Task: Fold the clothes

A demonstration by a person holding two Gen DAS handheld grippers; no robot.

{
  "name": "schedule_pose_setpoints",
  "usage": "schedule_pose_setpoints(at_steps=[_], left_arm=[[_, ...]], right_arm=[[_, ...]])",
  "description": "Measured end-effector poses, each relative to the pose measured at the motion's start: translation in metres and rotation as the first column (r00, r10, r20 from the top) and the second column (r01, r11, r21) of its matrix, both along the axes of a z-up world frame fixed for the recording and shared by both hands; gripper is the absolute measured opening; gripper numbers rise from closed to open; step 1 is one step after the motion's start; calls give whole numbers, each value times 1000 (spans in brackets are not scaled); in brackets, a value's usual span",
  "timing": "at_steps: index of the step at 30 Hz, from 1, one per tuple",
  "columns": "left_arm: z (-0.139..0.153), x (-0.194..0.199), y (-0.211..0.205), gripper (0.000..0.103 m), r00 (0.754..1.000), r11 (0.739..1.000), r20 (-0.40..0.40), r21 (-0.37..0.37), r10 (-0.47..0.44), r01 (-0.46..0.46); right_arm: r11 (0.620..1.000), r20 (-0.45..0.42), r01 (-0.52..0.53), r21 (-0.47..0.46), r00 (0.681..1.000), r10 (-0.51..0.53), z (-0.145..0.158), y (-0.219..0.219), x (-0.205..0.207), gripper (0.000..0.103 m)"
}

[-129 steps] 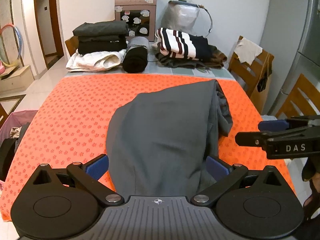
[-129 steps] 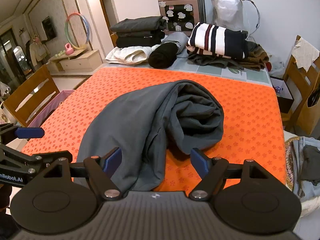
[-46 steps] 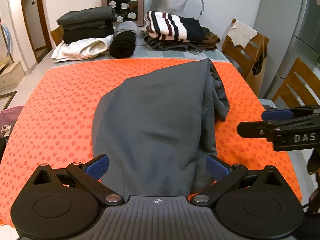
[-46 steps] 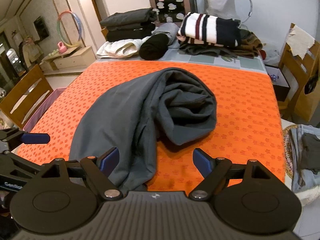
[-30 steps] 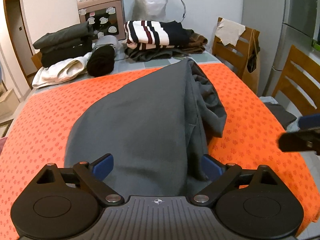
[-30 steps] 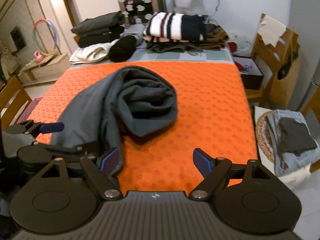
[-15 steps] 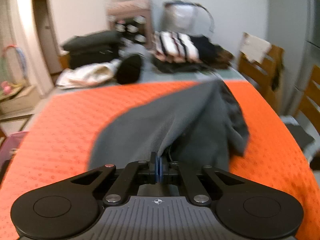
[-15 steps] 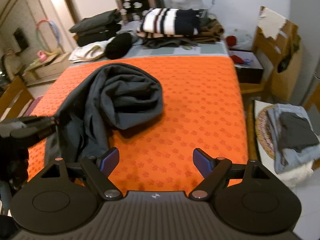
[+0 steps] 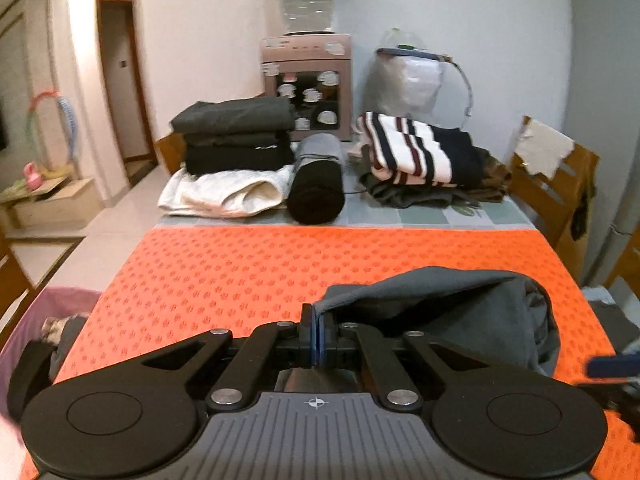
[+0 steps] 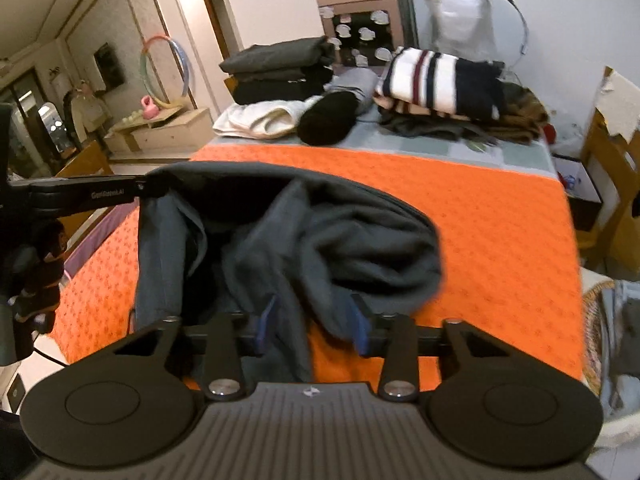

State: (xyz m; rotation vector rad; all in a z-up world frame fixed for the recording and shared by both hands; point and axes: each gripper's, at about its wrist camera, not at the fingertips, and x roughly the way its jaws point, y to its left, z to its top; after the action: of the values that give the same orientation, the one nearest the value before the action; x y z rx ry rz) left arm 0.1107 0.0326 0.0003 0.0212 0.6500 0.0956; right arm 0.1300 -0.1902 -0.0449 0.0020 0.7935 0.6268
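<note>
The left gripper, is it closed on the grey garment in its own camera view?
Yes, the left gripper has its blue pads pressed together on an edge of the grey garment.

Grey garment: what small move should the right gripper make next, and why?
Probably close the right gripper on the fabric between its open fingers. The left gripper is shut on the grey garment, lifting one edge above the orange cloth; a second grip would allow spreading.

The left gripper (image 9: 316,336) sits in the lower middle of its own view, its two blue pads pressed together on a fold of grey cloth (image 9: 460,312). In the right wrist view it reaches in from the left edge. The right gripper (image 10: 310,326) is at the lower centre of its view, jaws partly apart, with cloth hanging between them.
</note>
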Motion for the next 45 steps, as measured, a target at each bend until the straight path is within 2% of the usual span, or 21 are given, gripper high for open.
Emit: schedule_pose_setpoints(at_steps=[6, 7, 8, 11, 16, 20, 22, 25, 29, 31, 32, 33, 36, 38, 40, 42, 45], left_arm=[[1, 14, 36, 4, 990, 989, -14, -24, -144, 143], [0, 16, 41, 4, 988, 988, -11, -24, -155, 154], [1, 18, 48, 3, 989, 989, -4, -23, -148, 148], [6, 26, 71, 3, 993, 993, 17, -25, -114, 114], [26, 33, 113, 3, 998, 998, 66, -55, -22, 26], [48, 27, 150, 3, 989, 991, 96, -92, 109, -100], [52, 21, 170, 3, 984, 984, 85, -100, 159, -150], [44, 13, 196, 3, 980, 977, 10, -82, 199, -198], [2, 4, 216, 4, 967, 975, -146, -51, 208, -218], [-25, 0, 222, 4, 958, 979, -213, -29, 193, -204], [-35, -3, 225, 5, 954, 977, -231, -40, 194, -208], [-43, -5, 227, 7, 952, 978, -242, -44, 189, -205], [-54, -9, 224, 10, 953, 986, -252, 9, 166, -169], [-53, -15, 222, 17, 963, 991, -235, 6, 132, -134], [-49, -20, 219, 37, 970, 993, -215, -8, 114, -119], [-45, -27, 215, 47, 976, 993, -191, -22, 107, -114], [-40, -42, 209, 53, 979, 990, -173, -74, 107, -121]], right_arm=[[995, 64, 87, -48, 994, -84, -4, 60, 32, 39], [993, 67, 104, -54, 993, -100, -6, 67, 38, 19], [991, 70, 118, -55, 991, -114, -6, 72, 42, 14], [989, 93, 144, -12, 985, -143, 5, 75, 42, 10], [983, 156, 170, 69, 971, -179, 58, 74, 25, 7], [974, 177, 187, 129, 962, -208, 100, 53, 10, 5], [961, 155, 227, 155, 956, -251, 110, 35, 3, 5], [940, 63, 299, 166, 948, -313, 102, 9, -5, 5], [947, -79, 312, 75, 949, -306, 51, 3, -17, 5], [950, -139, 312, 31, 942, -305, 28, 1, -23, 6], [951, -142, 308, 16, 943, -302, 26, 2, -25, 6], [953, -144, 304, 1, 943, -300, 24, 4, -27, 8], [956, -152, 291, -43, 944, -294, 18, 7, -34, 15], [956, -149, 284, -69, 945, -291, 16, 9, -37, 23], [954, -115, 293, -67, 947, -299, 28, 3, -31, 38], [951, -87, 304, -62, 947, -308, 38, -4, -23, 42], [954, -80, 295, -61, 951, -299, 37, -11, -2, 46]])
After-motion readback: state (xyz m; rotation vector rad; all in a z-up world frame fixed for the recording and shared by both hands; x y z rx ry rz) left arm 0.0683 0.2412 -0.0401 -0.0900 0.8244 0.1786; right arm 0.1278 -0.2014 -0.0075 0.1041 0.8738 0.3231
